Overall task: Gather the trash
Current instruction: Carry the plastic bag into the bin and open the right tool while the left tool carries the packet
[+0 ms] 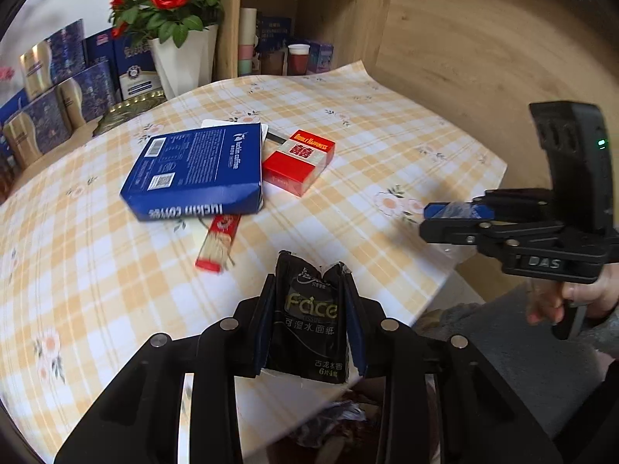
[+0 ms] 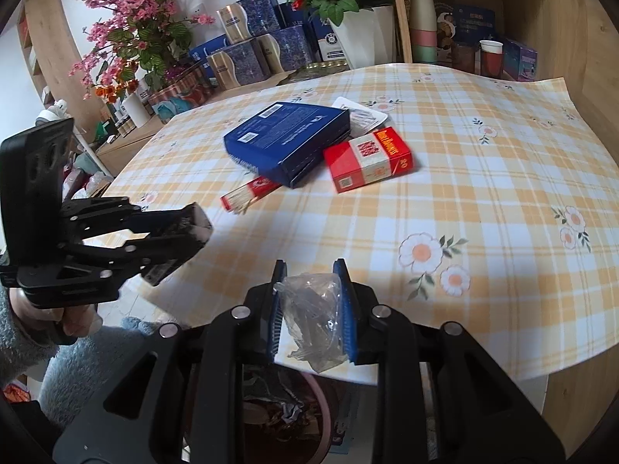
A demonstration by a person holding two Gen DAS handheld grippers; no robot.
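Wooden shelving with boxes, paper cups and a white pot of red roses [image 1: 170,4] backs the scene; the tabletop [image 1: 367,123] wears a yellow-and-white checked cloth with flower prints.

Left gripper [image 1: 309,317]: fingers narrow, clamped on a black soft tissue packet with "Face" lettering [image 1: 309,309], held over the near edge of the tabletop.

Right gripper [image 2: 311,309]: fingers narrow, pinching a crumpled piece of clear plastic film [image 2: 313,309], also at the near edge.

Below both, a round bin with a pinkish rim [image 2: 323,398], already holding crumpled scraps.

Remaining mid-tabletop: flat blue cardboard coffee box [image 1: 193,170], red-and-white cigarette pack [image 1: 298,162] just right of it, red toothpick packet [image 1: 216,241] partly under the box.

Judgement: step in hand is carry-to-bin with both pieces gripped. Next move calls for bringing each gripper over the bin mouth before the fingers let go; light film may cling to a pad.
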